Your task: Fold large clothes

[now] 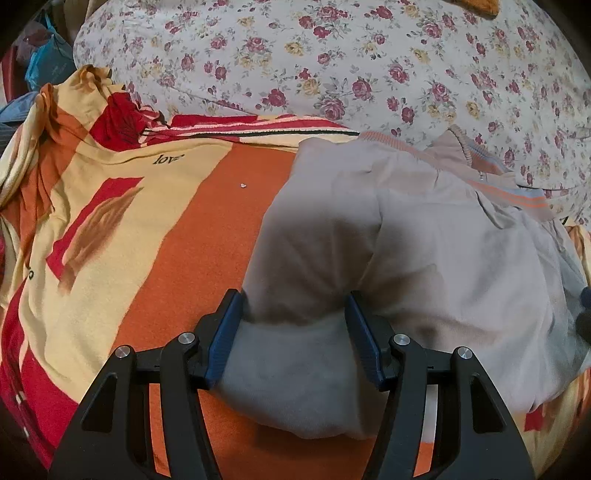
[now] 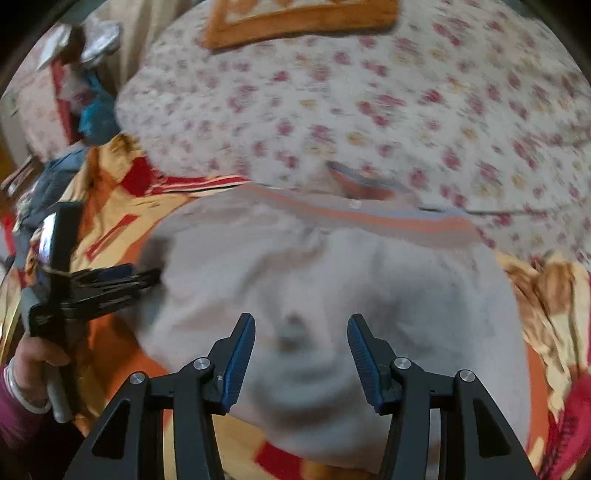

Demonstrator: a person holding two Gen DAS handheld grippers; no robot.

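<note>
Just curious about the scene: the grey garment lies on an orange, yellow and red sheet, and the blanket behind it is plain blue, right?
Nearly. The blanket behind is not plain blue: the left wrist view shows it pale with red and yellow flowers. The grey garment does lie on the orange, yellow and red sheet.

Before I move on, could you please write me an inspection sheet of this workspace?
Surface: bedsheet in orange, yellow and red, bunched at the left edge.
Job's things: beige garment lying on the sheet, partly folded, striped ribbed band at the far side.
Clutter: a small white speck on the sheet; blue bag beyond the bed's left side.
Grippers: left gripper open, its fingers on either side of a fold of the garment; right gripper open above the garment, gripping nothing.
Cables: nothing seen.
Surroundings: floral quilt behind the garment, an orange mat on it.
</note>
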